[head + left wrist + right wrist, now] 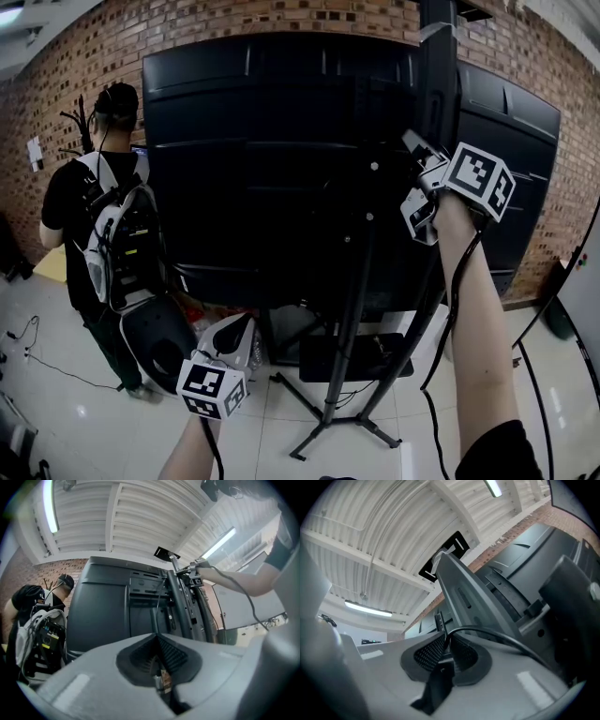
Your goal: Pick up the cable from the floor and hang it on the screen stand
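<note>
Fingers (425, 657) of right gripper (446, 647) pinch cable (497, 637), forearm (473, 309) stretched up to screen stand (439, 84); left gripper (158, 665) low, clamped on cable too.

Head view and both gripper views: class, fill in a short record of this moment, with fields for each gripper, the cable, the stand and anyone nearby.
right gripper: high beside the stand's upright, shut on the cable
cable: pinched between the right jaws, curving off to the right
left gripper: low, jaws together
screen stand: upright on the floor, carrying a dark screen
person: behind the screen's left, back turned, wearing a backpack
</note>
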Available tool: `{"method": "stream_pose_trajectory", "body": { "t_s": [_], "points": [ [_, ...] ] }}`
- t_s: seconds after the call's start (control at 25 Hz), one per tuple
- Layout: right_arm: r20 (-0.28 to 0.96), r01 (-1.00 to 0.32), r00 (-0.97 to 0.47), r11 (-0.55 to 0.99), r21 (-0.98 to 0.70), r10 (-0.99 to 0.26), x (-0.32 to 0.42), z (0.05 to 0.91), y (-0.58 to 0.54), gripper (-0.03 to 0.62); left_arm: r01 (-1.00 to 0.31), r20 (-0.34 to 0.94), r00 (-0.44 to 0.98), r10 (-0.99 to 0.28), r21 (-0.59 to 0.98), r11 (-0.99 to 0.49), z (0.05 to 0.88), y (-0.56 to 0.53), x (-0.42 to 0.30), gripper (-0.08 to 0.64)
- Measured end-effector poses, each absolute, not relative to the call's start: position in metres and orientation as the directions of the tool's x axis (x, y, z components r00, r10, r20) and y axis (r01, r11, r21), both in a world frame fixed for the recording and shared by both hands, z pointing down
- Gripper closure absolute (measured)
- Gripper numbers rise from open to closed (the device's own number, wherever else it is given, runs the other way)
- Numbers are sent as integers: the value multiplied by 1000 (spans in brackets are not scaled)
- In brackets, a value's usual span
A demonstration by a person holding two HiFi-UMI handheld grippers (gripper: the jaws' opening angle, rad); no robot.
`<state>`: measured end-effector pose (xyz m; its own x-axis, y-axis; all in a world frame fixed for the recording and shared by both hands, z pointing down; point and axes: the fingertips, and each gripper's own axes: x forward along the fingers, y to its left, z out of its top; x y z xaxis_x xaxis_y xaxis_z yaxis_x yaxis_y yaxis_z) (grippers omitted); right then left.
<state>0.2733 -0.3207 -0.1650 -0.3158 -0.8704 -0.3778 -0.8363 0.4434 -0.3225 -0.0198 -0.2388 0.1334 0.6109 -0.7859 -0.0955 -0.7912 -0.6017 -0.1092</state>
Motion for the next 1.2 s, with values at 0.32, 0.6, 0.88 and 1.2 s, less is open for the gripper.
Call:
{"method": "stream_pose_trajectory", "body": {
  "t_s": [0.32, 0.6, 0.88, 1.2],
  "points": [
    [-514, -802, -312, 511, -308, -799, 271, -137, -303, 548, -800, -72, 600, -797, -84, -594, 158, -222, -12, 555],
    [-505, -766, -336, 543, -345, -795, 261, -105, -304, 546, -801, -62, 598, -799, -75, -594, 163, -210, -10, 555],
    [-471, -757, -422, 587, -288, -775, 237, -71, -289, 546, -811, -69, 585, -808, -64, -582, 164, -200, -13, 555],
    [-423, -765, -462, 592, -255, -779, 216, -3, -235, 541, -814, -82, 581, -810, -38, -580, 166, -186, -8, 555]
  ]
}}
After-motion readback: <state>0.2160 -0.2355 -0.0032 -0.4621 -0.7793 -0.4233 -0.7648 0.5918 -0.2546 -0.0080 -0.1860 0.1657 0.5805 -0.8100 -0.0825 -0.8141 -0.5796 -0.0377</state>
